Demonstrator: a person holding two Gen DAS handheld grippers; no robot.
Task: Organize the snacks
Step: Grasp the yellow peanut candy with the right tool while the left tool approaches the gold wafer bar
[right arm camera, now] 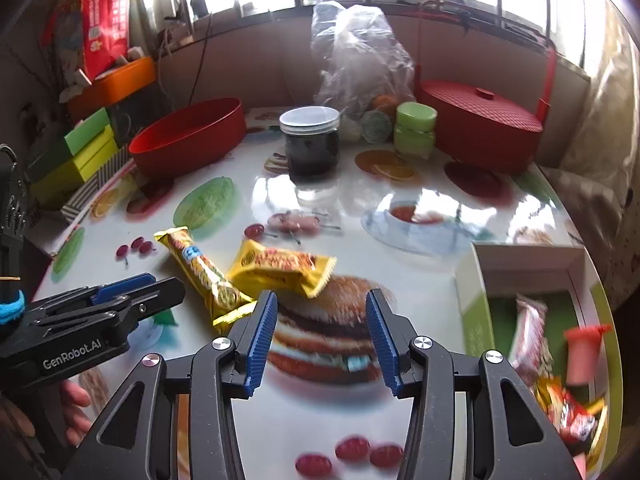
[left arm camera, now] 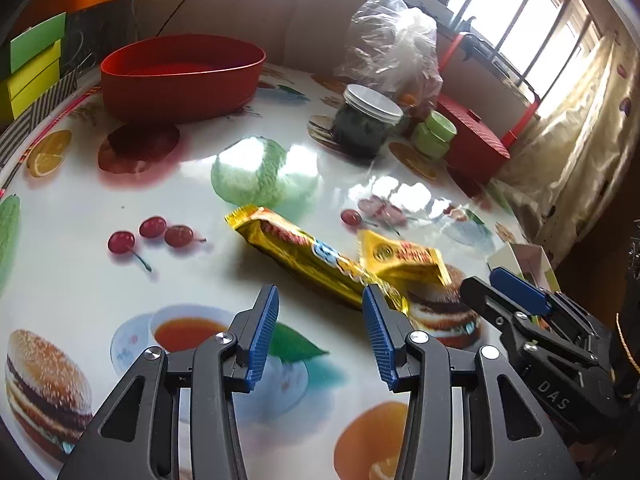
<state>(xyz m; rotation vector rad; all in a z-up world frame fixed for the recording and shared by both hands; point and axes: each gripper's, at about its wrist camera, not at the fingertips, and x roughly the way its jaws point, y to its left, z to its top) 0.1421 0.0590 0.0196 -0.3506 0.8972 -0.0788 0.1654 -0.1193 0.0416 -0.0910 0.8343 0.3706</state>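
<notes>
A long gold-wrapped biscuit pack [left arm camera: 316,258] lies on the fruit-print table, with a shorter yellow snack pack [left arm camera: 402,258] lying over its near end. Both show in the right wrist view, the long pack [right arm camera: 204,274] left of the yellow pack [right arm camera: 282,266]. My left gripper [left arm camera: 320,338] is open and empty just short of the long pack's near end. My right gripper [right arm camera: 320,334] is open and empty just short of the yellow pack. A green-and-white box [right arm camera: 532,264] at the right holds several wrapped snacks [right arm camera: 568,408].
A red oval tub [left arm camera: 180,74] stands at the back left. A dark jar with a white lid [right arm camera: 310,142], a green jar [right arm camera: 414,130], a clear plastic bag [right arm camera: 360,56] and a red lidded basket [right arm camera: 478,120] stand at the back. Green and yellow boxes [right arm camera: 86,152] are stacked at the left.
</notes>
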